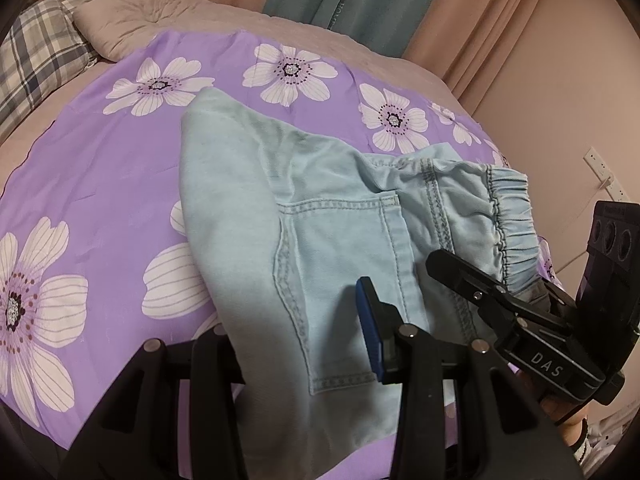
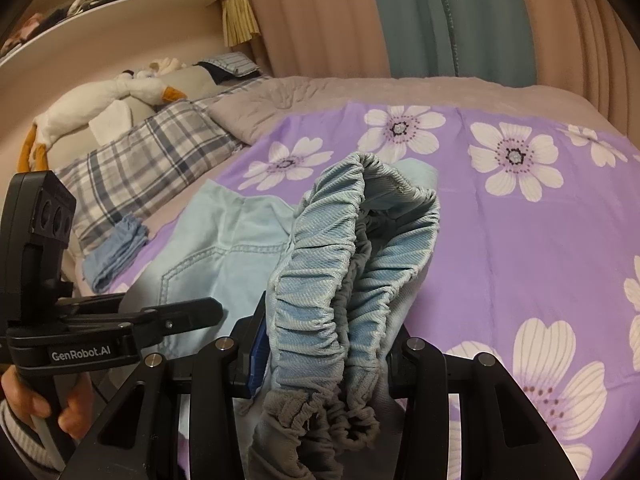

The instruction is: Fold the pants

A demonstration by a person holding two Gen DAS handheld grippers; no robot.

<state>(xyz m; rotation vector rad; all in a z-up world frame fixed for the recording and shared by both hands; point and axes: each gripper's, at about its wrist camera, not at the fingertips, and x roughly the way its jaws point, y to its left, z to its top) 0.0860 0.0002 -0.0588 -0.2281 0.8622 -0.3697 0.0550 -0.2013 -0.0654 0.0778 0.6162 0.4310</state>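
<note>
Two hand-held grippers | left [image 1: 304, 340] clamped on pants [image 1: 304, 216] | right [image 2: 324, 356] clamped on waistband [image 2: 316, 280]

The pants [image 1: 320, 208] lie on the flowered sheet [image 1: 100, 168], which is spread over the bed [image 1: 248, 16]. My left claw [image 1: 304, 344] sits at their near edge, cloth running between its fingers, the back pocket [image 1: 340, 264] just ahead of it. My right claw [image 2: 320, 364] is just to the right of it, with the bunched waistband [image 2: 340, 272] standing up between its fingers. Behind and to the left of the pants, the plaid pillow [image 2: 152, 160] rests at the head of the bed, a small folded cloth [image 2: 116, 252] lying at its near corner. A plush goose [image 2: 104, 100] lies beyond the pillow, under the shelf [image 2: 120, 4]. Curtains [image 2: 360, 16] hang behind the bed's far side.
</note>
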